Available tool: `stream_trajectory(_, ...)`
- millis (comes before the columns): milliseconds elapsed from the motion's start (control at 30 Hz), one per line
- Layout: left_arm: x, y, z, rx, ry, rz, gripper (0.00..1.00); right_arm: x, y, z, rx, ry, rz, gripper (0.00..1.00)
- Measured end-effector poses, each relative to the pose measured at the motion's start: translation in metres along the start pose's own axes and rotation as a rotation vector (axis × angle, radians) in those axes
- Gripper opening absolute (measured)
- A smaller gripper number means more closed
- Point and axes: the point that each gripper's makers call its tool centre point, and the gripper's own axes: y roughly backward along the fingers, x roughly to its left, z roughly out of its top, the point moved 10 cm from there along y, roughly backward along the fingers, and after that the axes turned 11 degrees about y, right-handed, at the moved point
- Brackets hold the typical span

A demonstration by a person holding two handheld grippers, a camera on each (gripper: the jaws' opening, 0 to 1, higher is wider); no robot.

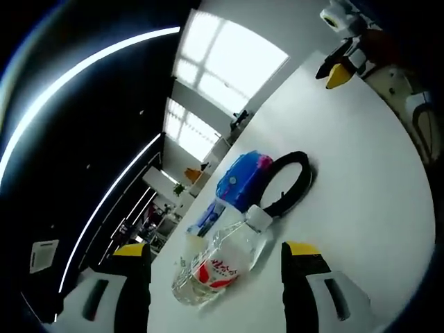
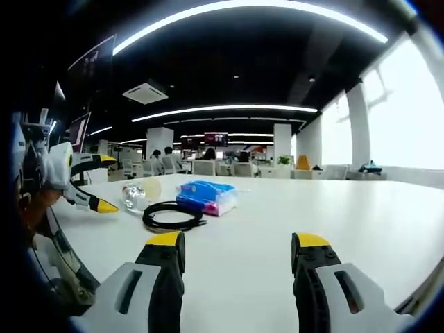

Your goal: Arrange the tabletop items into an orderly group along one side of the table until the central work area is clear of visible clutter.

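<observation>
Left gripper point(image 1: 216, 267), jaws wide, lines up on the bottle point(image 1: 220, 263); next, close. Right gripper point(image 2: 239, 253) hangs wide, empty.

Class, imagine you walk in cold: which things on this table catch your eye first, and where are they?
A clear plastic water bottle with a red label lies on the white table between the open left gripper jaws. Just beyond it sit a blue tissue pack and a coiled black cable, side by side.
</observation>
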Motion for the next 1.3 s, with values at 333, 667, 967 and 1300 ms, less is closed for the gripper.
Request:
stream_trajectory(333, -0.006, -0.018, 0.005, 0.009, -0.054, 0.001, 0.76, -0.002, 0.0, 0.0, 0.006, 0.017, -0.001, 0.59)
stream_trajectory(667, -0.008, -0.027, 0.007, 0.02, -0.097, 0.001, 0.76, -0.001, 0.0, 0.0, 0.008, 0.009, -0.001, 0.59)
stream_trajectory(967, -0.009, -0.031, 0.01, 0.022, -0.164, -0.013, 0.76, -0.001, 0.0, 0.002, 0.001, 0.006, 0.004, 0.59)
stream_trajectory(1300, -0.013, -0.039, 0.011, 0.032, -0.233, -0.018, 0.76, -0.006, 0.005, 0.003, 0.004, 0.008, -0.012, 0.59)
